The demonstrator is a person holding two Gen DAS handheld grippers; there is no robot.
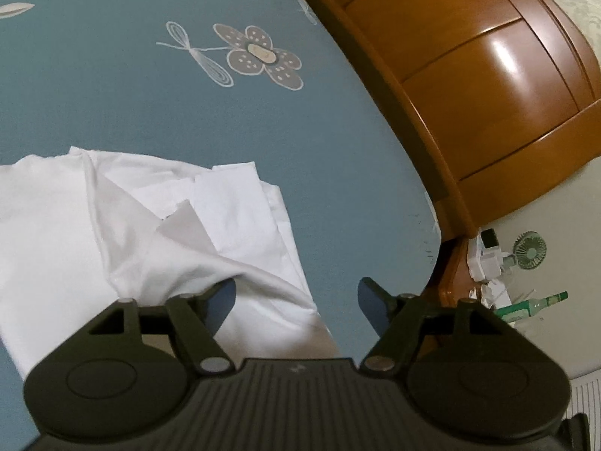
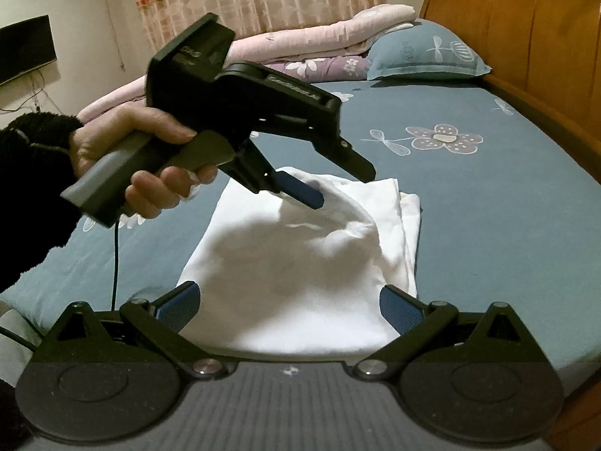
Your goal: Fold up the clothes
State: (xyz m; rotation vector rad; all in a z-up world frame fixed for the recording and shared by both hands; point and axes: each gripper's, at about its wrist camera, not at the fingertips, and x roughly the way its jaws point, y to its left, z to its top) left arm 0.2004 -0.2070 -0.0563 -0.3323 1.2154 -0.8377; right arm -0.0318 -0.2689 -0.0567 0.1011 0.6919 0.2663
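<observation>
left tool [image 2: 340, 189]: we see it wide, a garment [image 2: 300, 263] fold draped over one finger.
right tool [image 2: 289, 306]: wide, holding nothing.
risk: we judge the fold slips off.

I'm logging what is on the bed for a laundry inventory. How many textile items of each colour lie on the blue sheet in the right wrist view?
White folded garment: 1
Blue pillow: 1
Pink quilt: 1
Purple floral bedding: 1
Total: 4
</observation>
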